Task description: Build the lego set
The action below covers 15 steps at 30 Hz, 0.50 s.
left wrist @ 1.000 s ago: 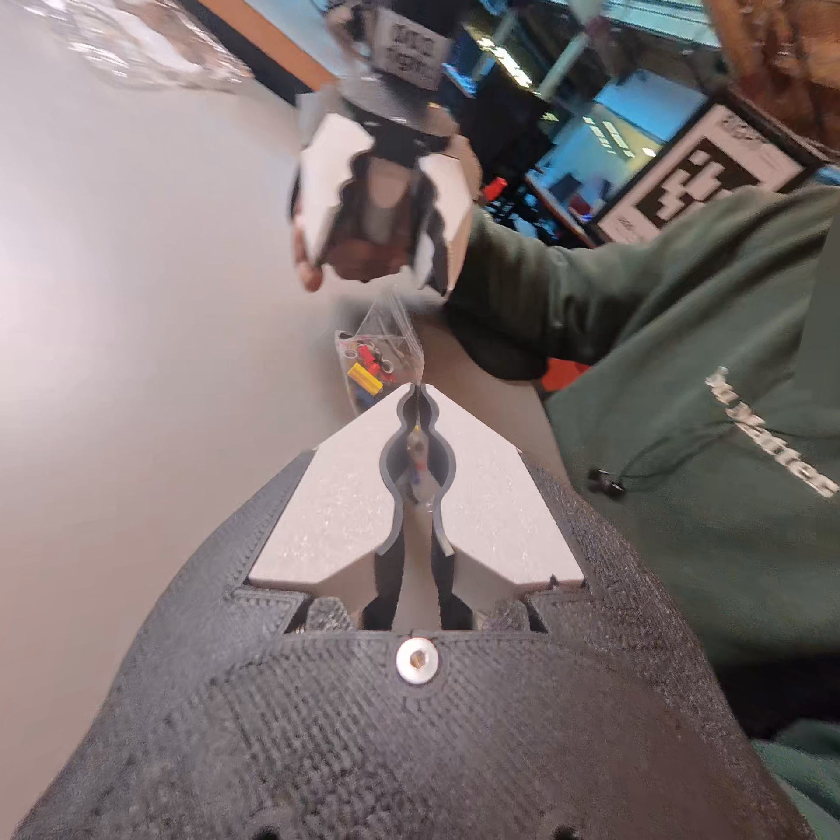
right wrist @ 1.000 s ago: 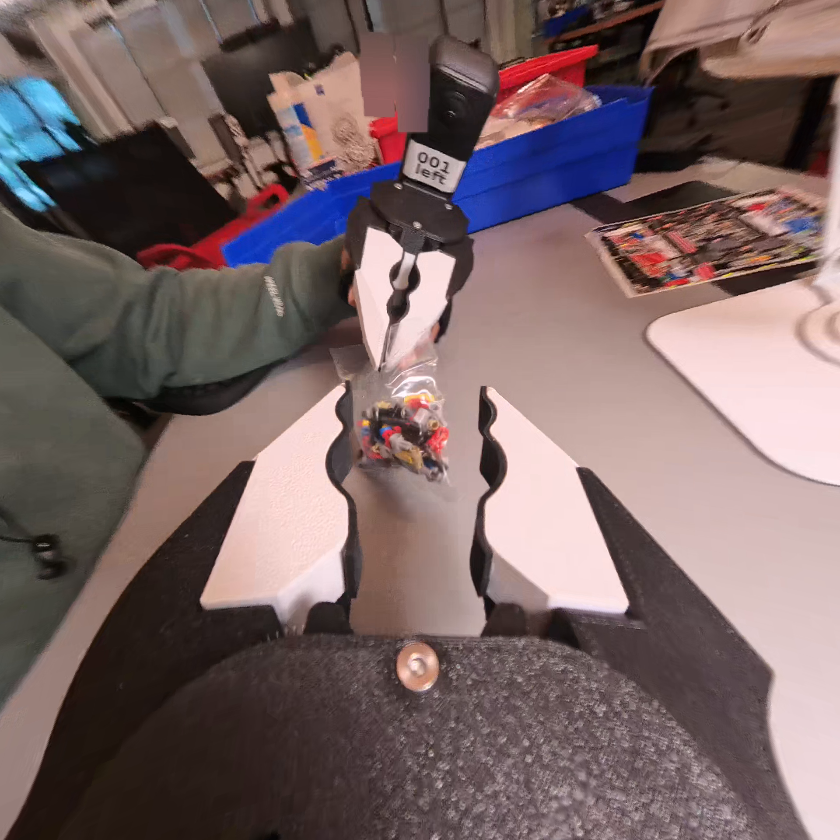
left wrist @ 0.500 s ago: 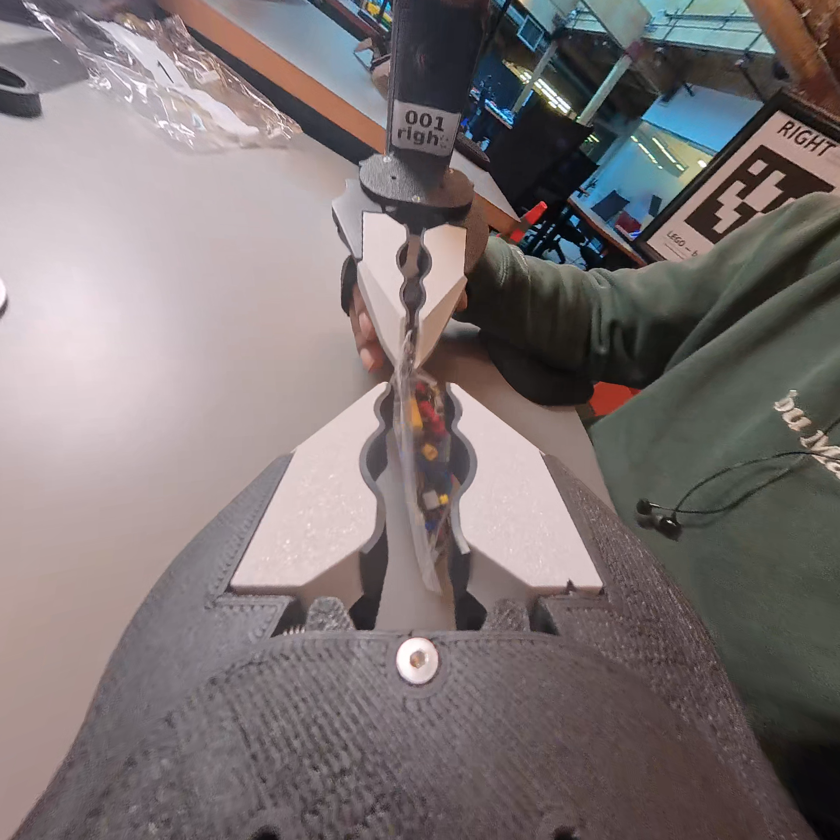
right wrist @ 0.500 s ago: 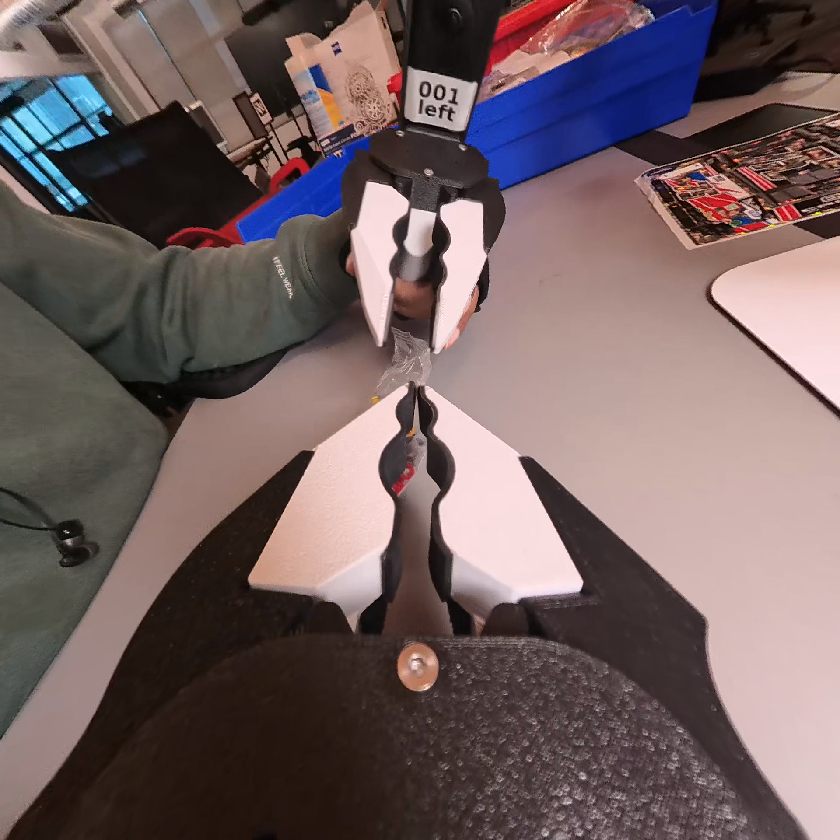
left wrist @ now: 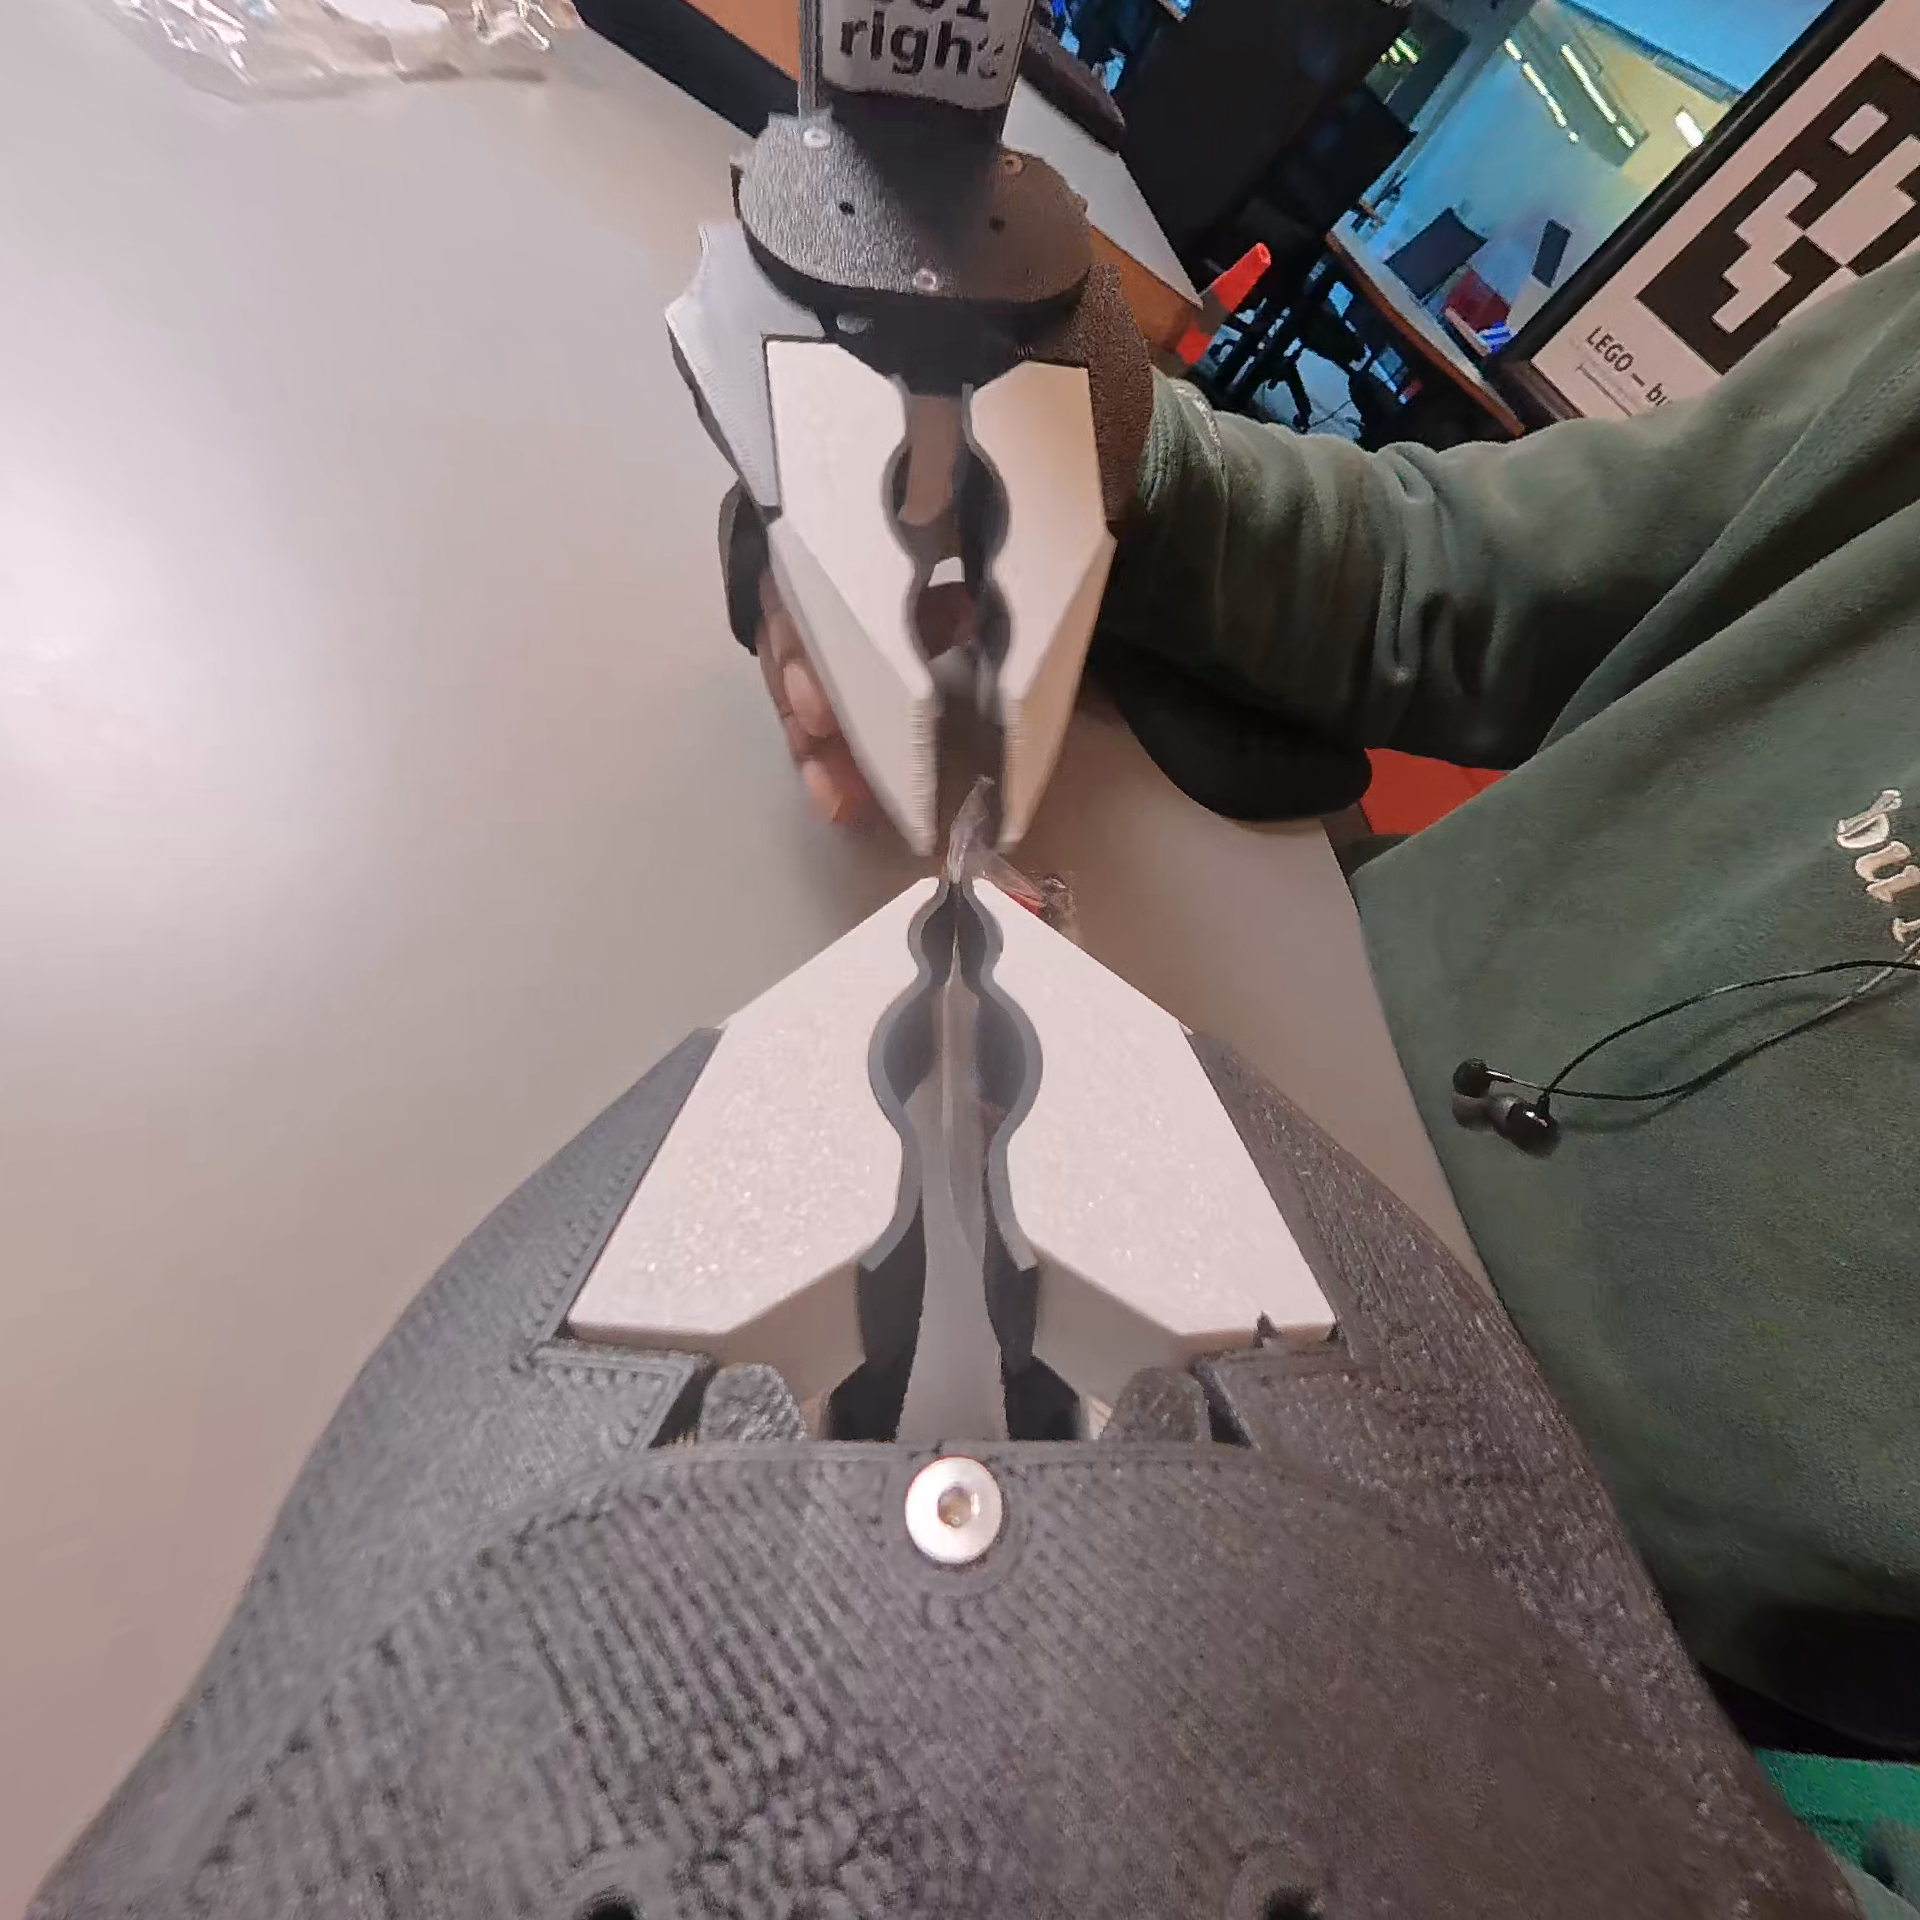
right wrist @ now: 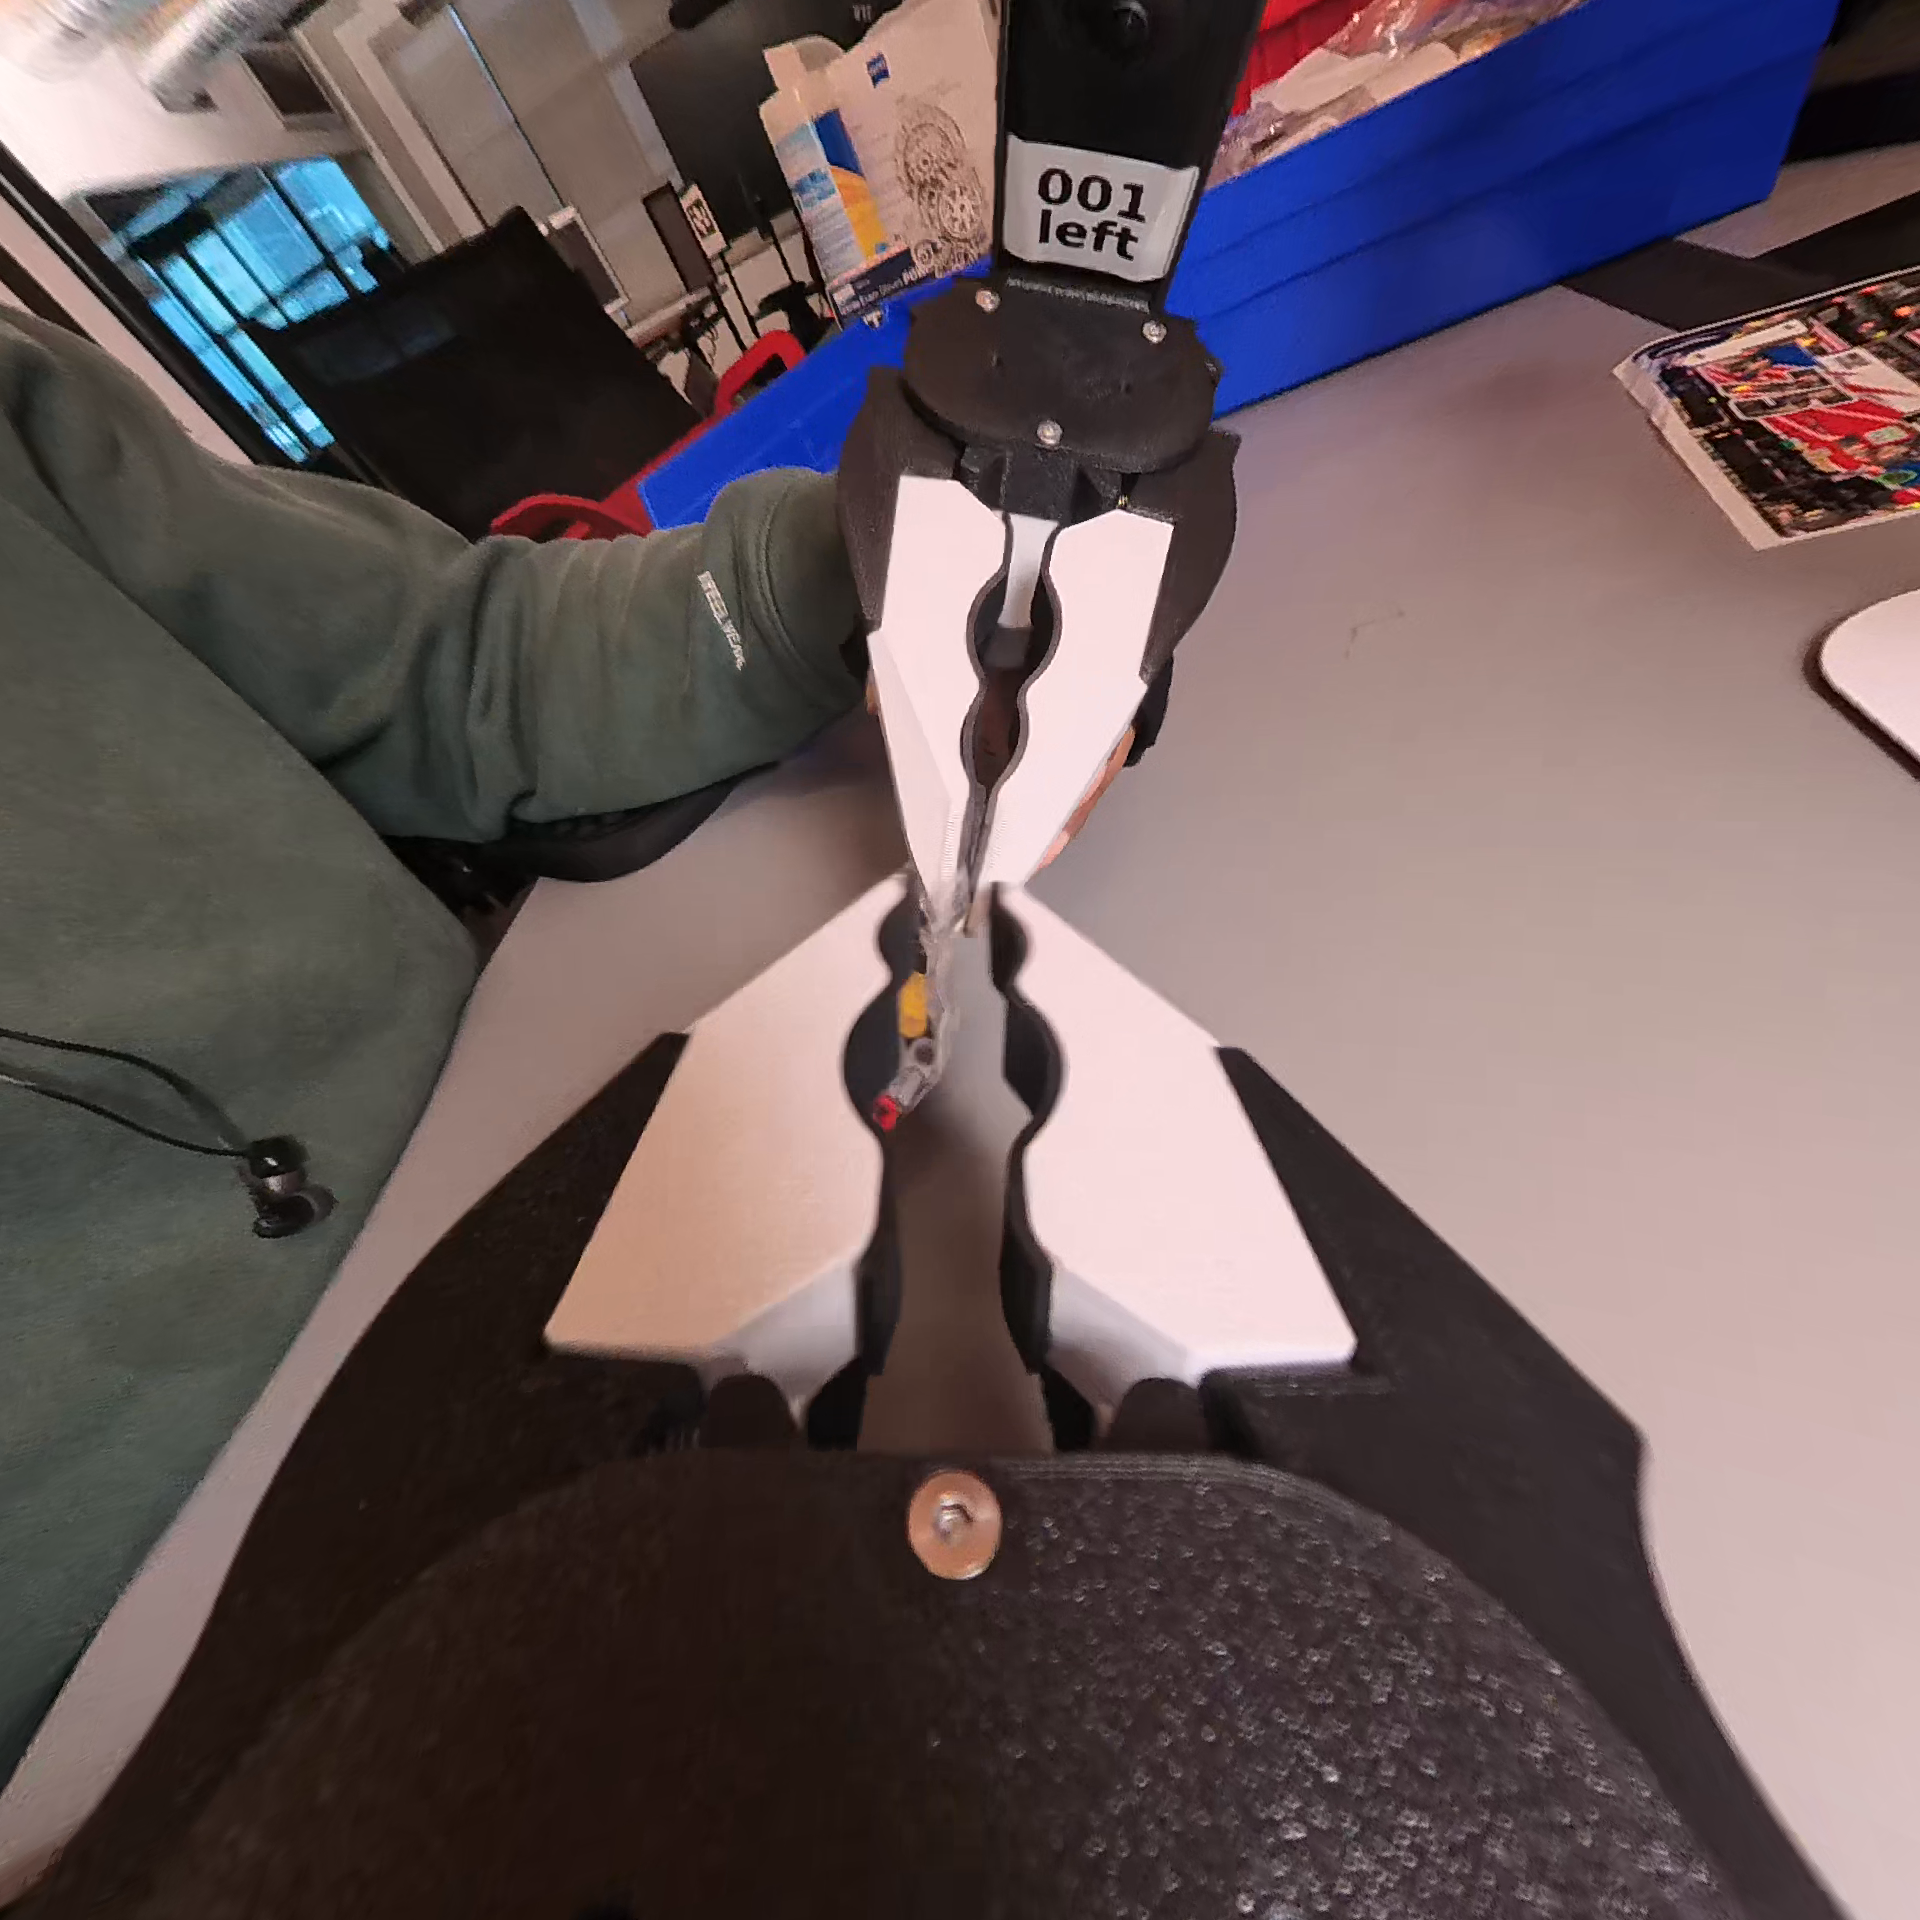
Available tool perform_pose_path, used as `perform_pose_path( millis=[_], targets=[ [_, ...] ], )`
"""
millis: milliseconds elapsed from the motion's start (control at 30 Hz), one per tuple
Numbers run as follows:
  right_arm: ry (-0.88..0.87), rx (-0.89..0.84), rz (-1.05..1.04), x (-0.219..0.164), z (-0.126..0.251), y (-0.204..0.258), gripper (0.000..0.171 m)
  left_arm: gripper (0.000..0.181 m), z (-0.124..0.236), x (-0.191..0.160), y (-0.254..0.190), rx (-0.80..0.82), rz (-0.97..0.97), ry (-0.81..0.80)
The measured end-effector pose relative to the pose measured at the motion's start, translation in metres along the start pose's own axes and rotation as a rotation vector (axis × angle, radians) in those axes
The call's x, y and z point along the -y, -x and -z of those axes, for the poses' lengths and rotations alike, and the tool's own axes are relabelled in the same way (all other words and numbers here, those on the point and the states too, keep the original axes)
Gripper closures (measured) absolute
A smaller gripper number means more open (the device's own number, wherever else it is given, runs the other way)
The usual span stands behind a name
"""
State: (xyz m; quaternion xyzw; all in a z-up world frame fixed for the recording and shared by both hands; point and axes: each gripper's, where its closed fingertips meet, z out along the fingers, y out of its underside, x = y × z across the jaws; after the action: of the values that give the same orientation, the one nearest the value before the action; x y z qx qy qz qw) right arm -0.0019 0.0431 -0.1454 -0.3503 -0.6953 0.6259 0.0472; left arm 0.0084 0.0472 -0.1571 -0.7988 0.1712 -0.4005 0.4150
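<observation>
Clear plastic bag (right wrist: 928, 997) edge-on, contents mostly hidden, left gripper (left wrist: 954, 914) pinching

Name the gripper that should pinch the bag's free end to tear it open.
Right. The left gripper is already shut on the bag, so it serves as the anchor. The right gripper is open, with the bag between its fingers.

The clear bag (left wrist: 961, 1060) is mostly hidden between the left gripper (left wrist: 954, 914) fingers. The far booklet (right wrist: 1808, 416) is cut off at the right edge.
</observation>
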Motion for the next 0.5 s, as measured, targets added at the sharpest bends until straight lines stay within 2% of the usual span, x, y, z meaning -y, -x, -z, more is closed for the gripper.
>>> perform_pose_path(
  millis=[33, 500],
  targets=[
    [0.015, -0.016, 0.023, -0.002, 0.0, -0.001, 0.171, 0.181, -0.001, -0.002, 0.0, -0.003, 0.003, 0.01],
    [0.024, -0.051, 0.025, -0.009, 0.004, -0.011, 0.171, 0.179, -0.002, -0.002, 0.011, 0.004, 0.075, -0.032]
  ],
)
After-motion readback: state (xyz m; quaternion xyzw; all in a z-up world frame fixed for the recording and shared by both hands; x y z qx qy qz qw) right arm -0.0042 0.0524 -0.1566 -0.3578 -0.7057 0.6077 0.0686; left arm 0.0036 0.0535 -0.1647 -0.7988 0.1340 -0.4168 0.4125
